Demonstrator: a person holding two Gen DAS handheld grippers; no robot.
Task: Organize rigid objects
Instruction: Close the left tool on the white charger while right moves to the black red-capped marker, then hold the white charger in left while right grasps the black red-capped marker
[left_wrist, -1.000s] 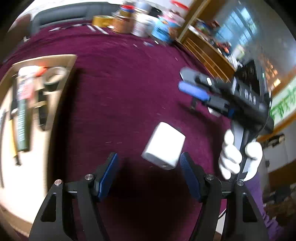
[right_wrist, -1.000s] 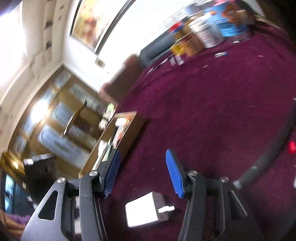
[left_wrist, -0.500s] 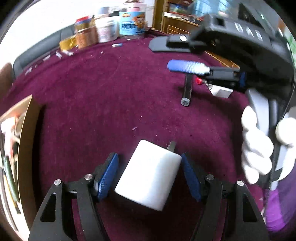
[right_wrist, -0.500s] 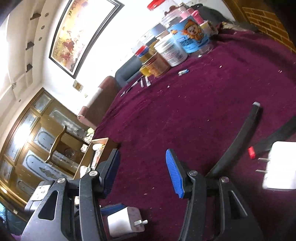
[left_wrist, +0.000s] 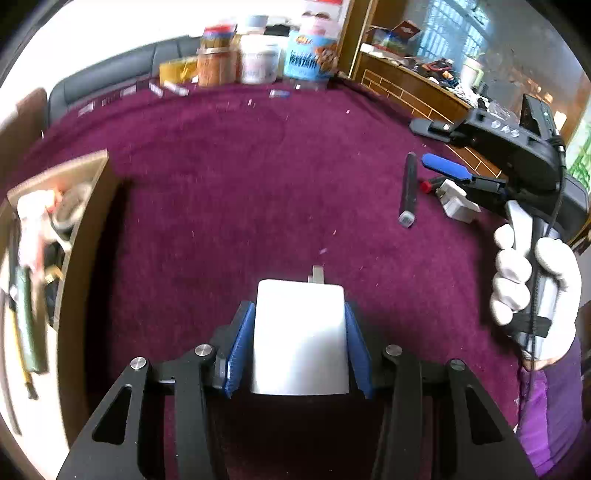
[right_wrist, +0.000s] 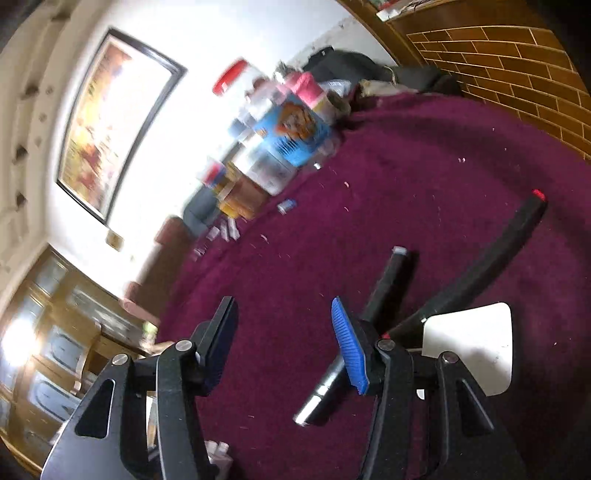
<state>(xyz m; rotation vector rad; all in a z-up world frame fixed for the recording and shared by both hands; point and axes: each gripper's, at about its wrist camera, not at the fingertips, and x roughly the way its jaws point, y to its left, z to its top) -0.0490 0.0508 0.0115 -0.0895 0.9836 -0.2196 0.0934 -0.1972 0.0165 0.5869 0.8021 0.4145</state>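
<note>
A white plug charger (left_wrist: 299, 332) lies on the maroon cloth with its prongs pointing away from me. My left gripper (left_wrist: 298, 310) straddles it, jaws closing, both blue pads (left_wrist: 242, 343) against its sides. My right gripper (left_wrist: 436, 147) hangs at the right, held by a white-gloved hand (left_wrist: 532, 280). In its own view the right gripper (right_wrist: 282, 310) is open over bare cloth with nothing between its fingers. Just right of it lie a black stick (right_wrist: 388, 284), a longer black stick with a red tip (right_wrist: 487, 262) and a second white charger (right_wrist: 469, 343).
A wooden tray (left_wrist: 88, 229) holding tools and tape runs along the left edge of the cloth. Jars and tubs (left_wrist: 258, 62) crowd the far edge, also seen as jars (right_wrist: 291, 129). A wooden cabinet (left_wrist: 406, 85) stands past the right side.
My left gripper came down around the white charger and its jaws narrowed onto it. The right gripper swung across to the sticks and the second charger, still open.
</note>
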